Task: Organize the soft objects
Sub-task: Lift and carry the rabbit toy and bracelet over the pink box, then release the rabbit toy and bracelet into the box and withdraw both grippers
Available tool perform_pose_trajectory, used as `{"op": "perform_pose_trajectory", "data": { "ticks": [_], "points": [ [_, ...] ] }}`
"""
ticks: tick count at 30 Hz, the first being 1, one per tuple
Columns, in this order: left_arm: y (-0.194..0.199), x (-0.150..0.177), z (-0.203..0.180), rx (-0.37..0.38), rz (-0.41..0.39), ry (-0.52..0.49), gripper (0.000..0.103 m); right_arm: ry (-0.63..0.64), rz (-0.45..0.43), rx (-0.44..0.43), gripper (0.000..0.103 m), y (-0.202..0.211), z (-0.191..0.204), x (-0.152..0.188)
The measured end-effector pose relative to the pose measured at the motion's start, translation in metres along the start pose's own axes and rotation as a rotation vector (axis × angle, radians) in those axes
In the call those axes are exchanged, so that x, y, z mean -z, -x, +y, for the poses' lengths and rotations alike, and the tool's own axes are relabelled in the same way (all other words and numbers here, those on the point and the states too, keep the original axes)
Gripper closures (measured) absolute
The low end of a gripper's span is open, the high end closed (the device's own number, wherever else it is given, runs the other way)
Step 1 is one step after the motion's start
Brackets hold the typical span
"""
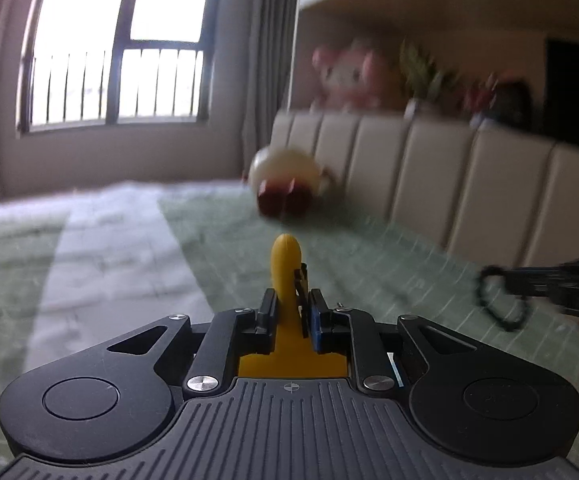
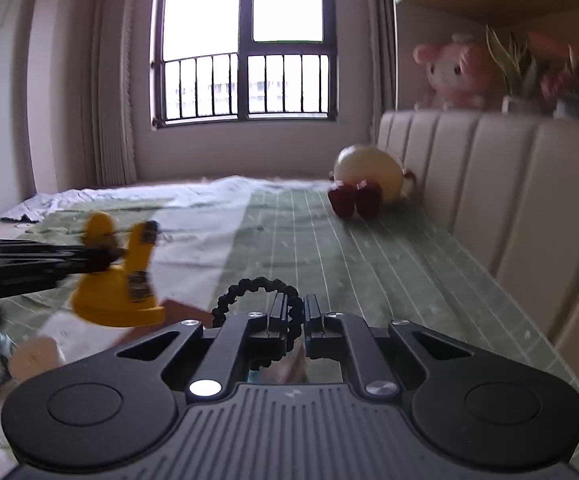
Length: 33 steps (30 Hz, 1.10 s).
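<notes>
In your left wrist view, your left gripper is clamped on a yellow toy, whose rounded tip sticks up past the fingers while its wider base sits back between the arms. Ahead of it, a cream plush with dark red feet lies on the green bedspread, close against the padded headboard. At the right edge your right gripper reaches in, blurred, with a black beaded ring at its tip. A pink plush sits on the ledge above the headboard, beside a potted plant; both are blurred.

In your right wrist view, your right gripper is closed on the black beaded ring, which loops up and to the left of the fingers. On the left, your left gripper holds the yellow toy off the bedspread. The cream plush rests far ahead by the headboard, well apart from both grippers. The pink plush sits above it on the ledge, next to the plant.
</notes>
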<state>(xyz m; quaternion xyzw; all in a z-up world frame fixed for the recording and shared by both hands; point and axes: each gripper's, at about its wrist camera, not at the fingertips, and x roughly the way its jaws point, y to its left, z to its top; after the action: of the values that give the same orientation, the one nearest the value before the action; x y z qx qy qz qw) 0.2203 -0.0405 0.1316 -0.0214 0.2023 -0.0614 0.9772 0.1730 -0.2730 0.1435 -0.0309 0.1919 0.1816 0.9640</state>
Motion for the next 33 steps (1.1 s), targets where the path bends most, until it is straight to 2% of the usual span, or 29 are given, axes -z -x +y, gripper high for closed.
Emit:
{"op": "perform_pose_trajectory", "data": {
  "ticks": [3,5,7,9,13,15,18,20,23,25,27,30,33],
  "points": [
    [-0.048,0.012,0.002,-0.015,0.210,0.001,0.081,-0.026,0.027,-0.013,0.095,-0.017,-0.007,0.013],
    [-0.056,0.020,0.004,-0.073,0.252,-0.009,0.078,-0.028,0.043,-0.032,0.095,-0.025,-0.004,0.021],
    [-0.055,0.018,0.011,-0.080,0.244,0.019,0.078,-0.030,0.059,-0.061,0.095,-0.035,0.004,0.027],
    [-0.046,0.019,0.024,-0.065,0.241,0.097,0.076,-0.025,0.076,-0.096,0.095,-0.048,0.016,0.029],
    [-0.027,0.018,0.041,-0.005,0.209,0.199,0.076,-0.011,0.135,-0.137,0.095,-0.085,0.048,0.028],
    [-0.014,0.015,0.049,0.027,0.190,0.241,0.076,0.001,0.192,-0.122,0.095,-0.110,0.062,0.030],
    [-0.006,0.015,0.060,0.056,0.208,0.277,0.076,0.030,0.292,-0.059,0.095,-0.140,0.078,0.040],
    [0.008,0.016,0.064,0.079,0.197,0.271,0.076,0.036,0.298,-0.028,0.095,-0.146,0.083,0.044],
    [0.040,0.021,0.068,0.098,0.109,0.215,0.076,0.016,0.304,-0.004,0.093,-0.141,0.084,0.042],
    [0.069,0.028,0.068,0.081,0.050,0.150,0.076,-0.005,0.312,0.000,0.082,-0.134,0.084,0.037],
    [0.095,0.038,0.068,0.052,0.017,0.091,0.076,-0.032,0.294,0.006,0.061,-0.115,0.083,0.033],
    [0.130,0.062,0.073,0.019,0.010,0.038,0.076,-0.059,0.226,0.038,0.055,-0.081,0.089,0.026],
    [0.153,0.097,0.083,-0.007,0.050,0.054,0.076,-0.060,0.164,0.067,0.046,-0.045,0.108,0.027]
  ]
}}
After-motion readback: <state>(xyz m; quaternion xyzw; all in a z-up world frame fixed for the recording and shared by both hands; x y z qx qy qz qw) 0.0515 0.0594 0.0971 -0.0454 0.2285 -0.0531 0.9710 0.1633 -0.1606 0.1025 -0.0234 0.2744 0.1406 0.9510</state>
